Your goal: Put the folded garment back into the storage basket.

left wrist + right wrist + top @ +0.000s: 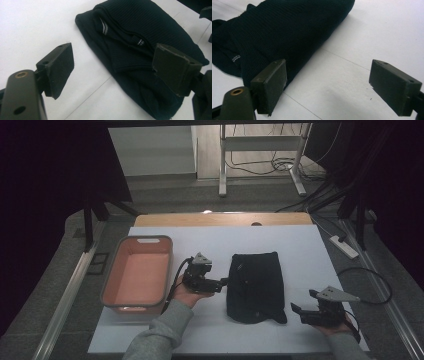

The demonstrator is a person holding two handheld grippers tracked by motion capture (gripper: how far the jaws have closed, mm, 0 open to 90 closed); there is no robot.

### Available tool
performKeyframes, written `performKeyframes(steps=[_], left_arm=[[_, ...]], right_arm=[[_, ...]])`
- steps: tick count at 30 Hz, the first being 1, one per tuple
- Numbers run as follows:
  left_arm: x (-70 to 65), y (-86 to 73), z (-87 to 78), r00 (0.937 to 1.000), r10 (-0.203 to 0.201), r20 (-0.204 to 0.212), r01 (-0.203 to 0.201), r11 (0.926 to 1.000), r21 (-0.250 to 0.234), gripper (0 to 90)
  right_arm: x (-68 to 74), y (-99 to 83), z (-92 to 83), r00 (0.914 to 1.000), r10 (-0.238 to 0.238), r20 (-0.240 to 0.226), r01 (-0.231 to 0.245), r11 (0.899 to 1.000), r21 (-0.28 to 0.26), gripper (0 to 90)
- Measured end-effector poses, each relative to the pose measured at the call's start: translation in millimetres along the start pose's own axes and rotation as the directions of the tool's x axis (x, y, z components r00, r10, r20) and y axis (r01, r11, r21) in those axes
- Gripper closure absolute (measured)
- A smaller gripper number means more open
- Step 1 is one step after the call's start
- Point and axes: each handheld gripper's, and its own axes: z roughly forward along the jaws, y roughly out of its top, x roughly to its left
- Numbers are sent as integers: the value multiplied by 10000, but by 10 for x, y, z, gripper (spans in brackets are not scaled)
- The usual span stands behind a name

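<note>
Garment: a black ribbed knit garment (255, 286), folded into a compact block, lies flat on the white surface (300, 245), right of its middle and between the two hands.
Garment detail: in the left gripper view the garment (140, 47) shows layered folds with a small white label at a fold edge; in the right gripper view its ribbed side (287, 32) rises as a thick, rounded bundle.
Left hand-held gripper: the left hand-held gripper (223, 282) points toward the garment's left edge, held in a hand with a grey sleeve; its tips are just beside the cloth.
Left jaws: spread wide, gripping nothing; in the left gripper view one pad is over bare surface and the other over the dark cloth. Whether that pad touches the cloth cannot be told.
Right hand-held gripper: the right hand-held gripper (301, 311) sits near the garment's lower right corner, pointing at it from the right.
Right jaws: standing wide apart, empty; in the right gripper view one pad is close against the garment's edge, the other over bare surface.
Bin: a salmon-coloured plastic bin (112, 285) with a grey rim stands at the left of the surface, well apart from the garment.
</note>
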Motion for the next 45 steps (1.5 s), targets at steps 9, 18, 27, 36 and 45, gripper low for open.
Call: performKeyframes(steps=[9, 18, 27, 36, 45], left_arm=[[11, 31, 79, 10000, -73, -45, 73, 10000, 3, 165], [2, 103, 158, 9999, -144, -92, 145, 9999, 56, 144], [-13, 149, 310, 9997, -226, -54, 226, 9997, 83, 135], [-33, 186, 472, 9992, -409, 24, 409, 9991, 133, 128], [-34, 271, 629, 9989, -392, -241, 400, 9986, 358, 122]], right_arm=[[-3, -2, 6, 10000, 44, -7, -44, 10000, 19, 154], [-5, -4, 9, 10000, 43, -30, -42, 10000, 42, 154], [-6, -7, 19, 10000, 32, -24, -32, 10000, 82, 155], [-12, -9, 24, 10000, 54, -55, -54, 10000, 55, 154], [-9, -2, 26, 10000, 52, -75, -52, 10000, 25, 155]])
